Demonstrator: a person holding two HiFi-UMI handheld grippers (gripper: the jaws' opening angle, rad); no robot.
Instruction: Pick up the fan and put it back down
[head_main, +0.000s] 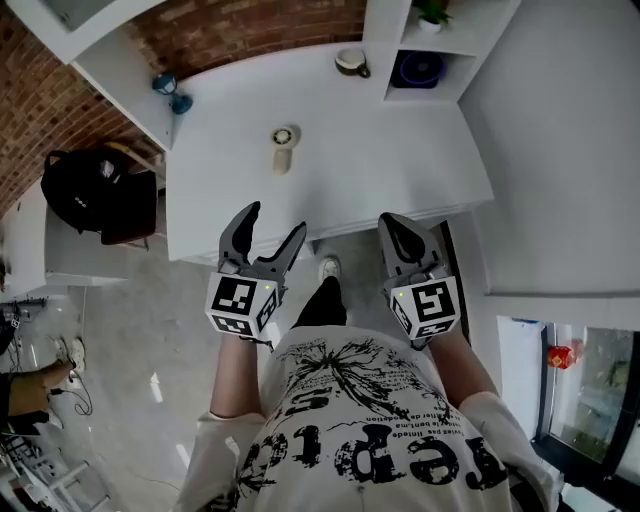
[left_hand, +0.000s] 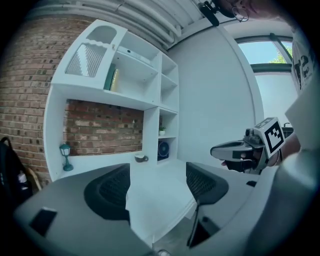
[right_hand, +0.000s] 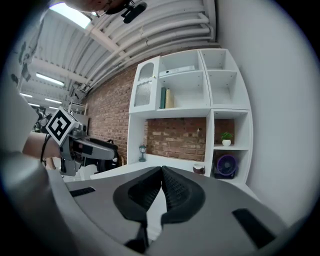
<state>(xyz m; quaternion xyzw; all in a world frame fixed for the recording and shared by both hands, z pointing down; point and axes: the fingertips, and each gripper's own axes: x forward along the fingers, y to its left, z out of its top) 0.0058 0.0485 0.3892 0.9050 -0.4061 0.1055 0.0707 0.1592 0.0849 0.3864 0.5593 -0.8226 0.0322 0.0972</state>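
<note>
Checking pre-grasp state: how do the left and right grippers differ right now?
The left gripper has its fingers spread wide; the right gripper has its fingers closed together at the tips. In the head view the left forms a V, the right a single wedge. Both hold nothing and point toward the table.

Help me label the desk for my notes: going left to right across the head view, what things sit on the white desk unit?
Blue lantern ornament → small cream fan → cup → purple fan in the cubby.

Fan (head_main: 285, 148) small, blades unclear; plant (head_main: 432, 12) cropped.
</note>
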